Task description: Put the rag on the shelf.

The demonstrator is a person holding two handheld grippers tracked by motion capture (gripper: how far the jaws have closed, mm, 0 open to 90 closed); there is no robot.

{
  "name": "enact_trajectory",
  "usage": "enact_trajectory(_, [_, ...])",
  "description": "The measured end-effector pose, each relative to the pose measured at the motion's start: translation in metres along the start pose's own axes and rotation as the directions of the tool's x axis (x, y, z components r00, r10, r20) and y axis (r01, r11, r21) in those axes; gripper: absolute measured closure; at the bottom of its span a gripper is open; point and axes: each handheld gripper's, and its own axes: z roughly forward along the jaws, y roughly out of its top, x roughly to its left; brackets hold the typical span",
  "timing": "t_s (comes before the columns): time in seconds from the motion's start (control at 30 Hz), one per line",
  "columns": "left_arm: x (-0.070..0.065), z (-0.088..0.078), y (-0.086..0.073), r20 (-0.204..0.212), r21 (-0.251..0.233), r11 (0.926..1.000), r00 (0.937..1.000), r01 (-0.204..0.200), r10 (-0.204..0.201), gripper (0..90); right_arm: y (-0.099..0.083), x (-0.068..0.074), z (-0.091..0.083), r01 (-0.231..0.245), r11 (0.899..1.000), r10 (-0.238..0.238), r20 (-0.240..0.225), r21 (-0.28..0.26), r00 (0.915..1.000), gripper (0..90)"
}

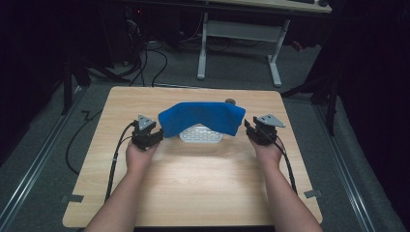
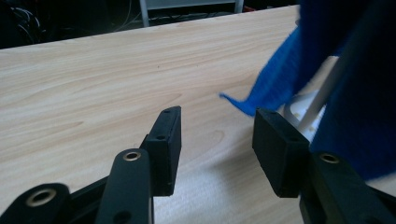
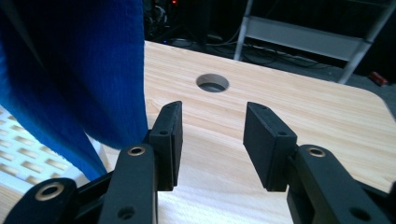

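A blue cloth (image 1: 202, 118) lies arched over a white slotted rack (image 1: 200, 135) at the middle of the wooden table (image 1: 193, 183). My left gripper (image 1: 159, 134) sits just off the cloth's left end, open. In the left gripper view the gripper (image 2: 217, 140) holds nothing, with the cloth (image 2: 345, 70) hanging beside its right jaw and a white bar of the rack (image 2: 322, 98) under the cloth. My right gripper (image 1: 248, 127) is at the cloth's right end. In the right gripper view the gripper (image 3: 212, 135) is open and empty, the cloth (image 3: 79, 70) draping beside its left jaw over the rack (image 3: 28, 158).
A round cable hole (image 1: 230, 101) is cut in the table behind the cloth's right end, straight beyond my right jaws as the hole (image 3: 212, 83). A white desk frame (image 1: 239, 43) and cables stand on the floor past the far edge. Both forearms rest over the near half of the table.
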Motion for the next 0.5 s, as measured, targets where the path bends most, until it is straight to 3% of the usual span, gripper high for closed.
enact_trajectory(0.3, [-0.008,-0.017,-0.015,0.010,0.014,0.9998,0.9999,-0.014,0.014,53.1,-0.012,-0.001,-0.023,0.007,1.000,-0.007,-0.008,-0.012,0.9999,57.6])
enact_trajectory(0.5, [-0.013,-0.036,-0.029,0.010,0.016,0.9998,0.9998,-0.014,0.014,53.4,-0.026,0.006,-0.047,0.026,1.000,-0.026,-0.014,-0.018,0.9996,57.3])
